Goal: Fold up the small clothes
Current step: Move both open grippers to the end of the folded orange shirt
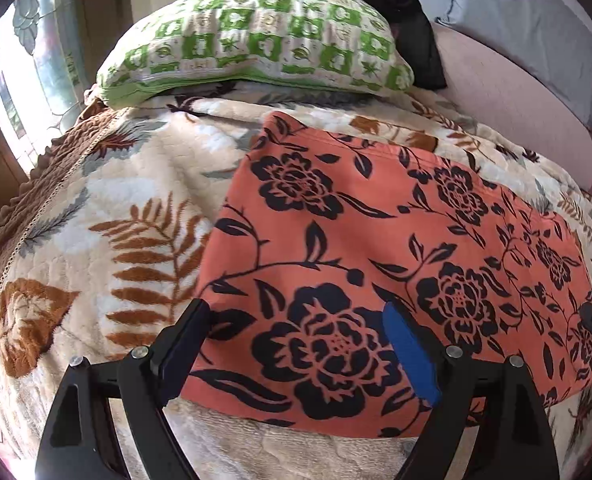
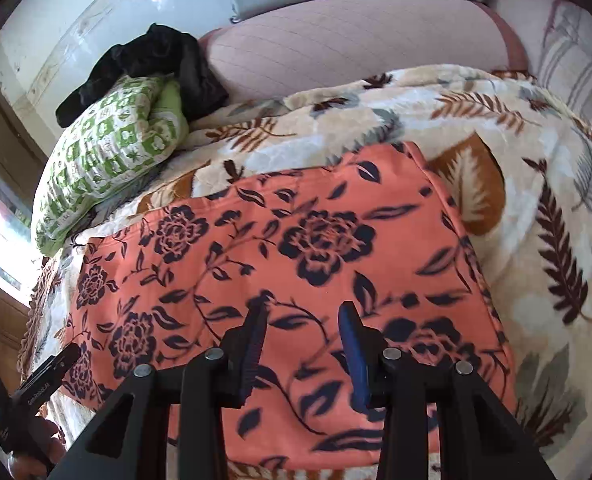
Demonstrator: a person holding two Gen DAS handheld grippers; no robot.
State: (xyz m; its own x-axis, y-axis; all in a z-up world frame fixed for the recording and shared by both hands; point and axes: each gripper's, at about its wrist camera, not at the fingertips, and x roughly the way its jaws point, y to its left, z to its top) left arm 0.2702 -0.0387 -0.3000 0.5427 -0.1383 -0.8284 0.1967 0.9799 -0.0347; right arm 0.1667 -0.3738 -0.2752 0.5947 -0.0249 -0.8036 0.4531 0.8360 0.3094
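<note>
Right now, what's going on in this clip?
A person holds a pair of tongs in each hand over an orange floral garment spread flat on a leaf-print blanket. The left tongs stand wide open at its near-left edge; the right tongs hover partly open over its near edge. Neither grips cloth. A green pillow lies beyond.

The left gripper [image 1: 296, 316] is being held wide apart, pointing steeply downward. The right gripper [image 2: 303, 314] is being held partly apart, nothing being pinched between its jaws.
</note>
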